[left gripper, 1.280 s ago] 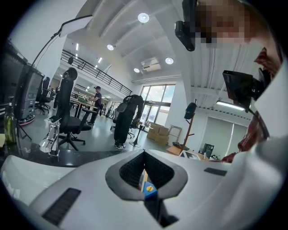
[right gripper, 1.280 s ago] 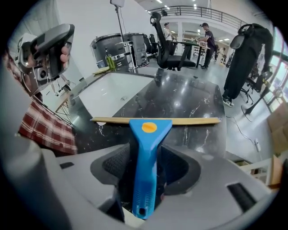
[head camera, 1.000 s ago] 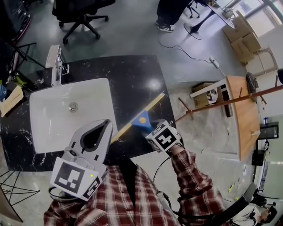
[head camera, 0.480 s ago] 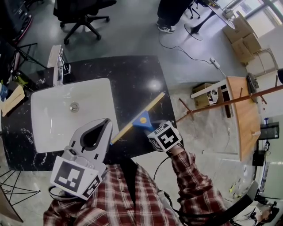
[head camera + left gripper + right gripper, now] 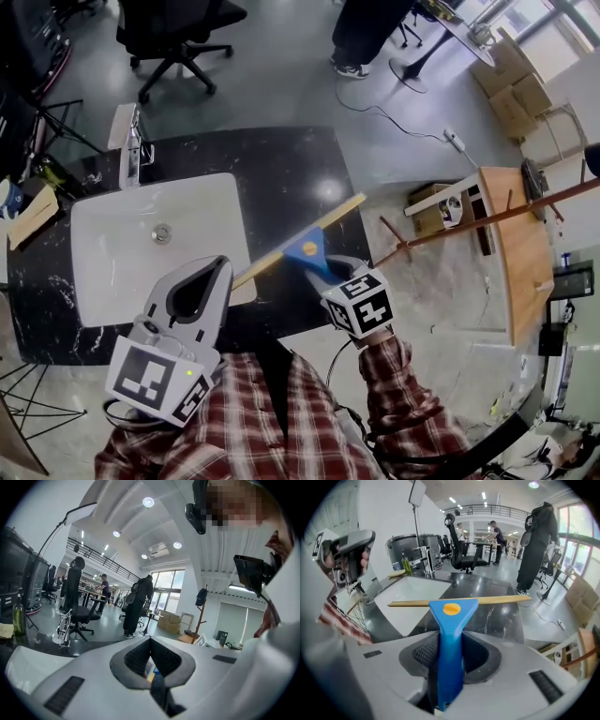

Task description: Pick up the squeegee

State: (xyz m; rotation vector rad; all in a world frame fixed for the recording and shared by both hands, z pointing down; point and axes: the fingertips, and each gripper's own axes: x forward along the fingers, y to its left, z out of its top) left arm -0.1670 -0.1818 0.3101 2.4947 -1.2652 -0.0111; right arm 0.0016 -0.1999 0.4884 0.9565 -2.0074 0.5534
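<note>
Fingers (image 5: 476,654) of R gripper (image 5: 451,641) tight on squeegee (image 5: 305,247): blue handle (image 5: 450,667), orange dot (image 5: 451,609), tan blade (image 5: 497,600).

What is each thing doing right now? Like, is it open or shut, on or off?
squeegee: gripped by its blue handle, yellow blade level.
right gripper: shut on the squeegee's handle.
left gripper: shut, holding nothing.
tap: off, no water running.
sink: no water seen in it.

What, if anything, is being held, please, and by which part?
The right tongs grip the blue plastic squeegee by its handle; the left tongs hold nothing.
</note>
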